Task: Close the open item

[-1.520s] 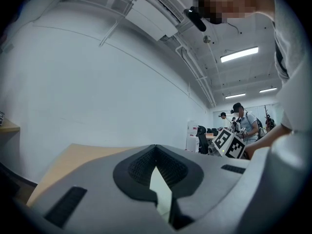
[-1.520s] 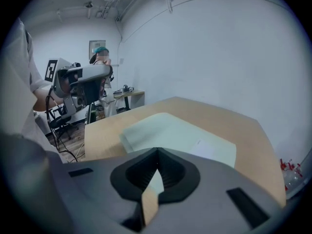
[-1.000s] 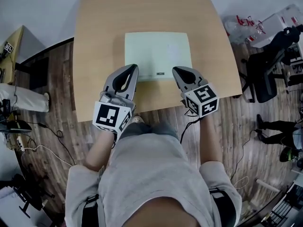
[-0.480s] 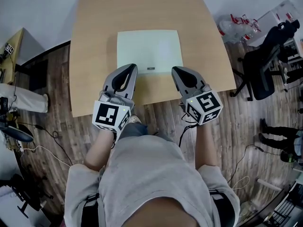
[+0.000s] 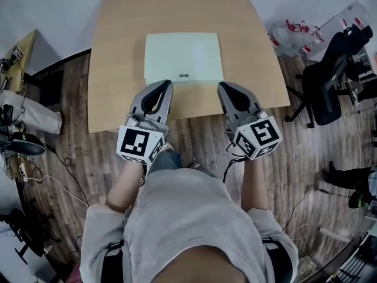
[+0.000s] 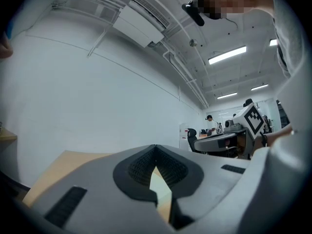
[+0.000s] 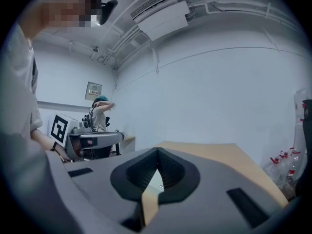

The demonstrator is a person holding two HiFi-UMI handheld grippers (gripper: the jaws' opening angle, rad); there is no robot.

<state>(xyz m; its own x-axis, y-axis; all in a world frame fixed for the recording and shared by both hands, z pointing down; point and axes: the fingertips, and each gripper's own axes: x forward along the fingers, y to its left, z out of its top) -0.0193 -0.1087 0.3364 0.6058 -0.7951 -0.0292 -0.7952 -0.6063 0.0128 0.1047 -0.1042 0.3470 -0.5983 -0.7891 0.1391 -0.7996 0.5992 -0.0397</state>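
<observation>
A pale, flat laptop (image 5: 184,58) lies with its lid down in the middle of the wooden table (image 5: 118,52). My left gripper (image 5: 165,82) hangs over the table's near part, its tip just at the laptop's front left edge, jaws shut and holding nothing. My right gripper (image 5: 222,85) is level with it at the laptop's front right corner, also shut and holding nothing. In the left gripper view the jaws meet at the tip (image 6: 155,146), and a sliver of the laptop (image 6: 161,186) shows behind them. The right gripper view shows the same closed tip (image 7: 157,150).
The table's near edge (image 5: 194,118) runs under both grippers. A black office chair (image 5: 330,81) and plastic bottles (image 5: 291,37) stand right of the table. Someone's legs (image 5: 29,119) and floor cables (image 5: 53,181) are at the left. A person (image 7: 100,113) stands far back.
Both grippers have drawn back toward me from over the laptop's front edge and risen a little. The laptop has stayed flat and closed.
</observation>
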